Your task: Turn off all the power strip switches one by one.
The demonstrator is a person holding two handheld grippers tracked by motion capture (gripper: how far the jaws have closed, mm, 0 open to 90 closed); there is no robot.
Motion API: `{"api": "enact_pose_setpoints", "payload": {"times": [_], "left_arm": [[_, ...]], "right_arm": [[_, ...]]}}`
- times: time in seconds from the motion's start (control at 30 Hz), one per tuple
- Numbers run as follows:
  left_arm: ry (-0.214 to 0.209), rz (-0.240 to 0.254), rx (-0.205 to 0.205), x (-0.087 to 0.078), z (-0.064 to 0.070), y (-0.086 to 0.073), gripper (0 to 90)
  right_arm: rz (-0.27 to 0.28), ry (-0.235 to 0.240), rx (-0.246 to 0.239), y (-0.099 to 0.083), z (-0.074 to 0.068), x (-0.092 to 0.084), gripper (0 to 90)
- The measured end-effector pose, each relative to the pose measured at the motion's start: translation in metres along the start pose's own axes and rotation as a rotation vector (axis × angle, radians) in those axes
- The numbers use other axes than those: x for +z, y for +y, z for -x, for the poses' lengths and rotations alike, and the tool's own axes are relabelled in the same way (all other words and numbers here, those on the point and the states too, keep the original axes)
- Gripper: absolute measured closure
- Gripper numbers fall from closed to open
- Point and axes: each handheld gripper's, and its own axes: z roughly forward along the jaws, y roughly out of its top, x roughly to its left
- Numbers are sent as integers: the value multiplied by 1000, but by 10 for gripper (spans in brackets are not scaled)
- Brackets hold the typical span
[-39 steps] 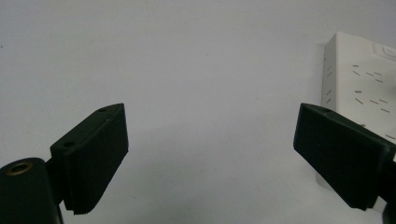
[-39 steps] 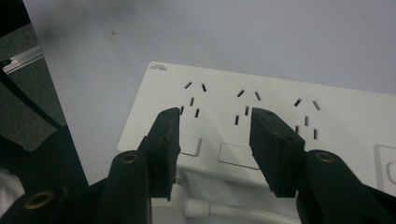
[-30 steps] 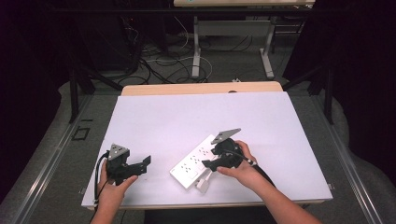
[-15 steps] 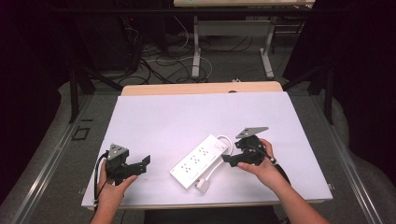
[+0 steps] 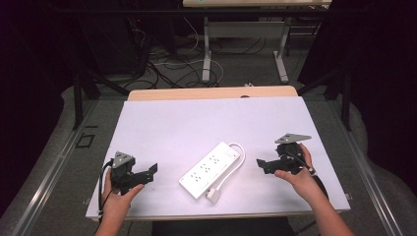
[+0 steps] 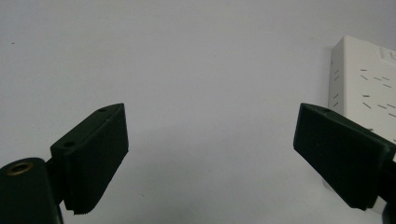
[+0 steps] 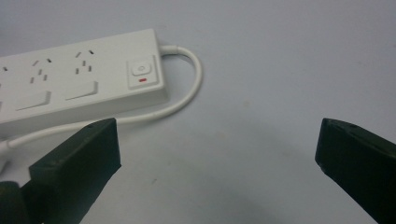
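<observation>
Right gripper [image 5: 261,164] withdrew (fingers just opened) from the power strip [image 5: 210,169].

Lab — floor cables [image 5: 167,64], dark curtains [image 5: 373,59]

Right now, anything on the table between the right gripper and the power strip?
Nothing visible. The right gripper, jaws open and empty, sits apart from the power strip, with bare white tabletop between them. The strip's own white cord loops out on that side, nearest the jaws.

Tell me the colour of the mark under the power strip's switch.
Red, a small bar on the power strip; clearest in the right gripper view.
</observation>
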Motion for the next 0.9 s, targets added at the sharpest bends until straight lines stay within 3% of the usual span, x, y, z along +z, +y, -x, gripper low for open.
{"api": "enact_pose_setpoints", "payload": {"times": [0.23, 0.4, 0.5, 0.9], "left_arm": [[6, 3, -5, 1, -1, -1, 102], [7, -2, -5, 1, -1, -1, 102], [9, -2, -8, 1, -1, -1, 102], [12, -5, -17, 1, -4, -2, 102]], "right_arm": [[27, -97, 41, -19, 24, -7, 0], [21, -124, 91, -34, 38, -7, 0], [11, -152, 90, -40, 44, -5, 0], [25, -161, 159, -56, 61, -2, 0]]}}
